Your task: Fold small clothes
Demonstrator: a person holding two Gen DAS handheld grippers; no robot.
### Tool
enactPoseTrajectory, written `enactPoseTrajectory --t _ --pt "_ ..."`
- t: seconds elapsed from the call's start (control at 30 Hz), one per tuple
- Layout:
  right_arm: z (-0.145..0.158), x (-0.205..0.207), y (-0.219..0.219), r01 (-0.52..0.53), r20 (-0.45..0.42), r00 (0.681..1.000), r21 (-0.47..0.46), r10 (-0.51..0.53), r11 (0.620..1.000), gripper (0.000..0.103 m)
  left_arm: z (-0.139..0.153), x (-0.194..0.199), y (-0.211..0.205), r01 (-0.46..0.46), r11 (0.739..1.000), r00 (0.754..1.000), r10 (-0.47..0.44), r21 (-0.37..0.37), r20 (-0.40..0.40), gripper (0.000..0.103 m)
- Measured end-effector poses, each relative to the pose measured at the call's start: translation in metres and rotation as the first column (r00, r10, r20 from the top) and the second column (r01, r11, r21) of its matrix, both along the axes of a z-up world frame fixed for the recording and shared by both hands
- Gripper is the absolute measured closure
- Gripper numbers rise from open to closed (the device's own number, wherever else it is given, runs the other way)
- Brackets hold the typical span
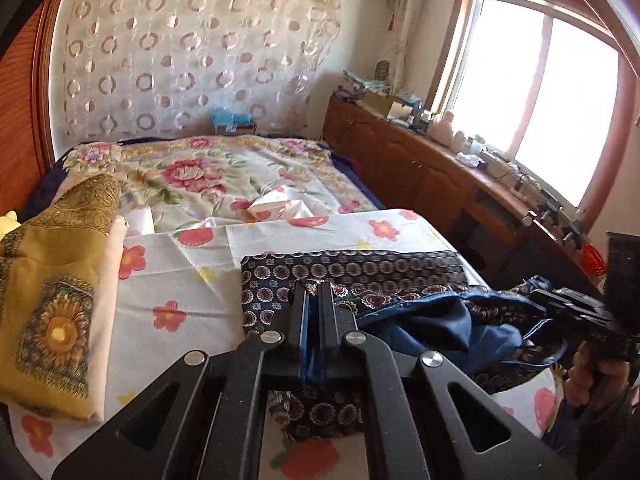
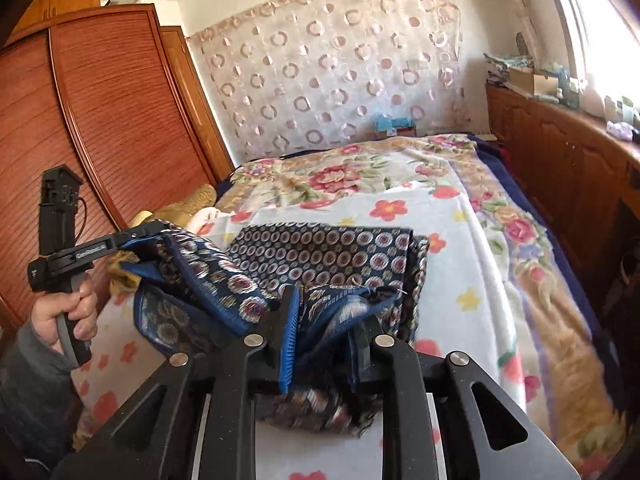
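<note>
A navy garment with a round floral pattern (image 1: 352, 270) lies on the flowered sheet (image 1: 180, 280) on the bed; it also shows in the right wrist view (image 2: 320, 252). My left gripper (image 1: 314, 292) is shut on its near waistband edge and lifts it; it appears in the right wrist view (image 2: 150, 229) at the left. My right gripper (image 2: 324, 312) has garment cloth bunched between its parted fingers; in the left wrist view (image 1: 536, 294) it holds the other raised end. The blue lining (image 1: 432, 328) shows between them.
A folded mustard sunflower cloth (image 1: 52, 312) lies on the bed's left. A small folded flowered piece (image 1: 276, 204) sits farther back. A wooden cabinet (image 1: 420, 168) with clutter runs along the right under the window. A wooden wardrobe (image 2: 100, 120) stands at left.
</note>
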State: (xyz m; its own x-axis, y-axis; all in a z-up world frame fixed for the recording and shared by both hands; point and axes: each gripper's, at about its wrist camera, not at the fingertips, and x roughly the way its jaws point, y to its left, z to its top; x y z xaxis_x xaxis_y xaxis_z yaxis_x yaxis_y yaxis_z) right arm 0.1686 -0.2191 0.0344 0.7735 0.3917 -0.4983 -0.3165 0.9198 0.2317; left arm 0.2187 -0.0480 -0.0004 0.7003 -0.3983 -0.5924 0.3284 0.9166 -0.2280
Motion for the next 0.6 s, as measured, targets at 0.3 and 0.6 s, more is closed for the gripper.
enactPoseTrajectory --t 0.3,0.6 --pt "0.009 -0.022 0.003 0.025 0.093 0.996 -0.107 -0.015 0.994 0.061 -0.025 0.043 -0.006 -0.016 0.999 0.997 0.019 0.035 -0.079 0.098" --pt "-0.024 -0.002 0.030 -0.059 0.017 0.998 -0.178 0.063 0.982 0.059 -0.027 0.064 -0.013 -0.001 0.998 0.995 0.007 0.063 -0.098 0.098"
